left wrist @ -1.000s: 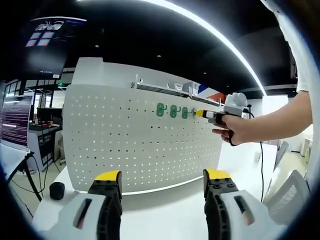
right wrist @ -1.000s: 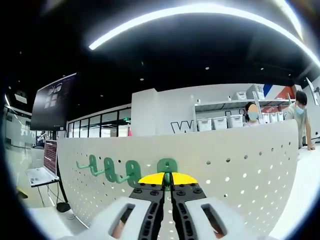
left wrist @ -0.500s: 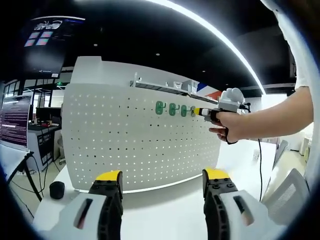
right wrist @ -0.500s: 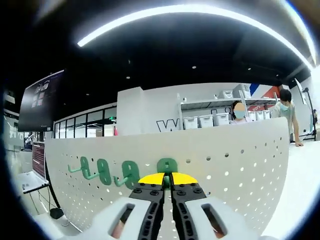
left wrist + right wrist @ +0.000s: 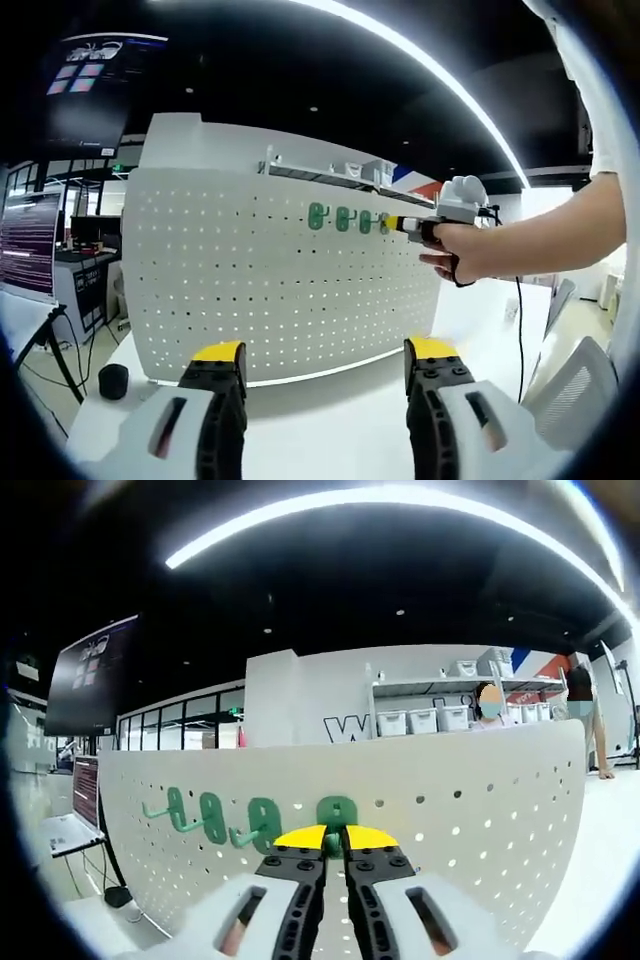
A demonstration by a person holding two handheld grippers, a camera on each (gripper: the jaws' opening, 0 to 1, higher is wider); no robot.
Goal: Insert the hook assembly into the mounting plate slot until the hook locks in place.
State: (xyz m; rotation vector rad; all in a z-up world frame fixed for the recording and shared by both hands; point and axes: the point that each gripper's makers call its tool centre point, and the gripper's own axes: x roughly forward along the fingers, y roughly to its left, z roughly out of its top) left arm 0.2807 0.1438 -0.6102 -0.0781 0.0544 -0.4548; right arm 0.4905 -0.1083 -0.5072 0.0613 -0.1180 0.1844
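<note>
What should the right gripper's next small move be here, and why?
Probably press straight on into the pegboard. The right gripper is shut on a green hook that sits against the board beside three hooks already hung, and nothing shows it locked yet.

My right gripper [image 5: 335, 837] has yellow tips on black jaws and a white body, and it pinches a green hook [image 5: 336, 813]. My left gripper [image 5: 323, 352] has the same yellow, black and white. The mounting plate [image 5: 250, 290] is white with a regular pattern of small dark holes. Three other hooks [image 5: 215, 815] on it are green too. The table [image 5: 330, 420] is white. The cylinder [image 5: 113, 381] is black.
</note>
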